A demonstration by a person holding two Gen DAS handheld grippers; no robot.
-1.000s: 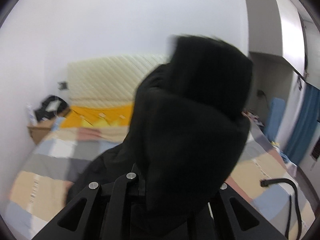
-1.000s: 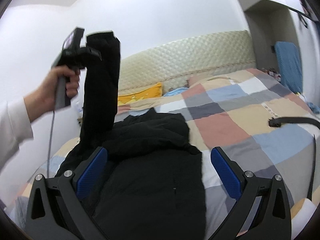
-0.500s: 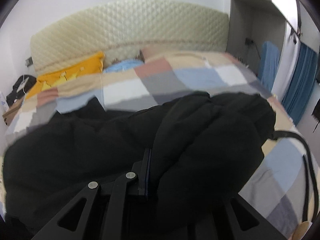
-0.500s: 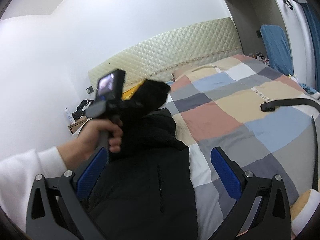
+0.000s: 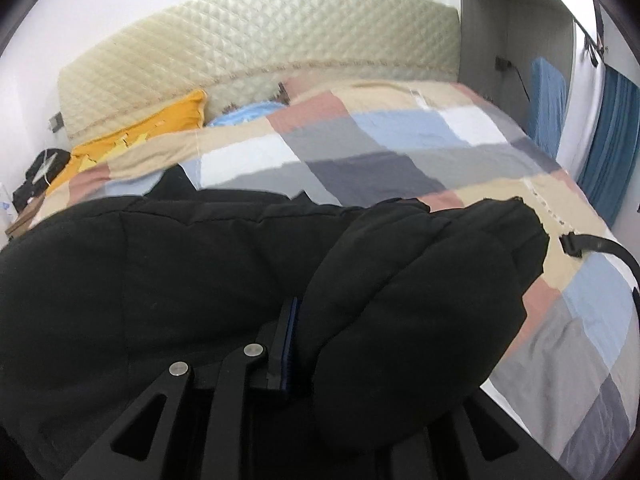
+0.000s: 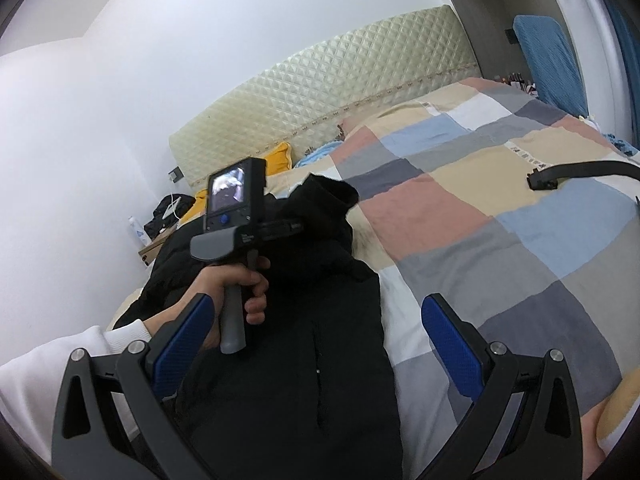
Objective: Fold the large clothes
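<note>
Fingers [image 5: 298,344] of left gripper parting around one black jacket [image 6: 288,360] sleeve; right fingers [image 6: 452,352] wide.

We get soft, even daylight in both views, brightest at the top right corner of the left wrist one. The white wall [image 6: 100,128] blows out to a flat glare. The black jacket [image 5: 168,280] is so dark its folds barely show. Heavy fisheye bend — the headboard [image 5: 260,36] curves and the corners go black. The bedspread [image 5: 400,140] looks a bit smeared.
</note>
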